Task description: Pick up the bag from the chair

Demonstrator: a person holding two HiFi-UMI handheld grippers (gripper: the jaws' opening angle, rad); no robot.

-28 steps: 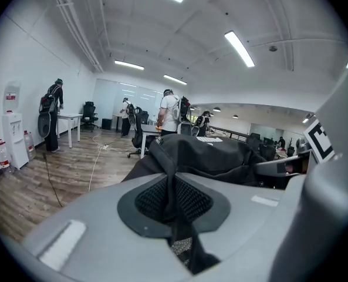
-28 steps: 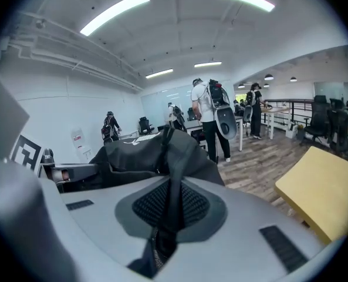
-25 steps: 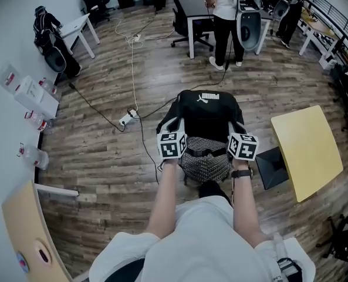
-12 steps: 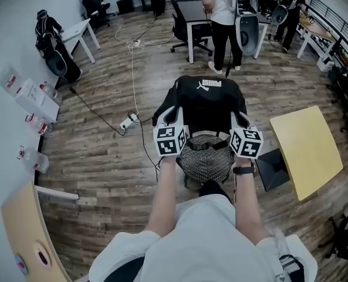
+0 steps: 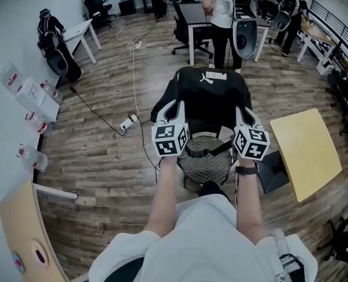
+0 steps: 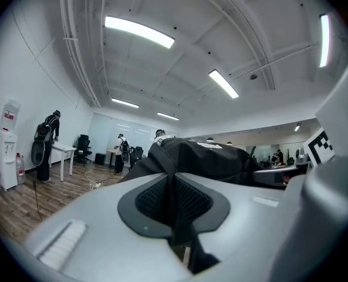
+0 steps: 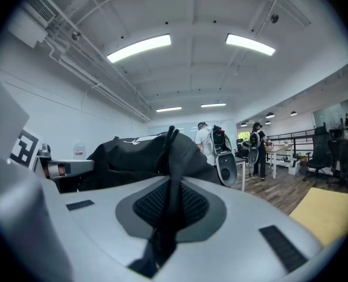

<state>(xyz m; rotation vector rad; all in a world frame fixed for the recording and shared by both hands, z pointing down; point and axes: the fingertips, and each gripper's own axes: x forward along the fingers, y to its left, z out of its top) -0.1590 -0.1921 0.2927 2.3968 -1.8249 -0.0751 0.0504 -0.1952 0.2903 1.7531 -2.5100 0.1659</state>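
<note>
While the black backpack [image 5: 212, 93] hangs between the two claws in the head view, it sits just above and behind the mesh chair seat [image 5: 206, 163], with one loose strap drooping across that seat. The left claw [image 5: 174, 107] meets the bag's left shoulder and the right claw [image 5: 243, 111] its right shoulder. The bag looks soft and slumping rather than stiff, likely light to moderate in weight, and neither fragile nor slippery. Its webbing and fabric folds near the top are probably the best places to take hold, since the body would sag if it were pinched lower down.

In the left gripper view, the left claw is closed tight on a fold of black fabric that runs up into the bag's bulk, with no gap between the pads.

In the right gripper view, the right claw is likewise pinched shut on a narrow black strap leading up to the bag.
</note>
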